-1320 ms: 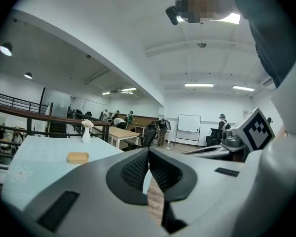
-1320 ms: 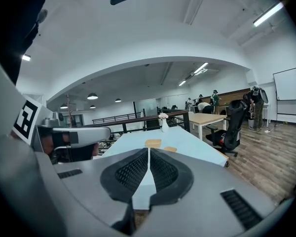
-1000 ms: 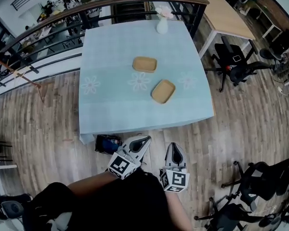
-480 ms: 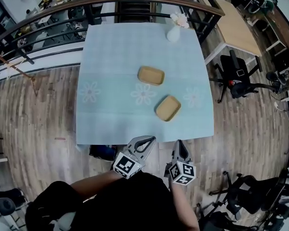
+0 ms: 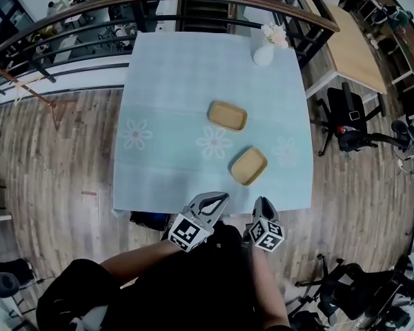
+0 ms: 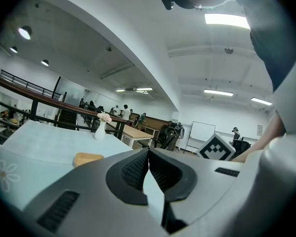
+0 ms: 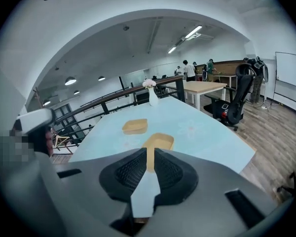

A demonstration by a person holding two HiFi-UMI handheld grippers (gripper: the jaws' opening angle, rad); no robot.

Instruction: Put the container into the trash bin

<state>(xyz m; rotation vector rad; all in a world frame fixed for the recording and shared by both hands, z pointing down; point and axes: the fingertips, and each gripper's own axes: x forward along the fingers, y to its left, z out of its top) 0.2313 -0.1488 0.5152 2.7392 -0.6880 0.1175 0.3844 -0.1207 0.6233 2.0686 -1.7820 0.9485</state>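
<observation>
Two shallow tan containers lie on the pale blue table in the head view: the far container sits near the middle and the near container closer to the person's edge, the two apart, with a white vase of flowers at the far right corner. The left gripper and the right gripper hang side by side over the floor, just short of the table's near edge, touching nothing. To their left is what is probably the trash bin, a dark box half tucked under that edge and too dim to be sure of. In the left gripper view the jaws meet at the tips with nothing between them, and one container shows beyond on the cloth. In the right gripper view the jaws are drawn almost together with only a thin slit between them, empty, and the slit lines up with the near container. No pickup has begun. The jaws must spread before they reach the low rim, or they will likely shove the container across the cloth. A pinch on so thin a wall could slip during the carry, and a bin half hidden under the edge invites a missed drop
</observation>
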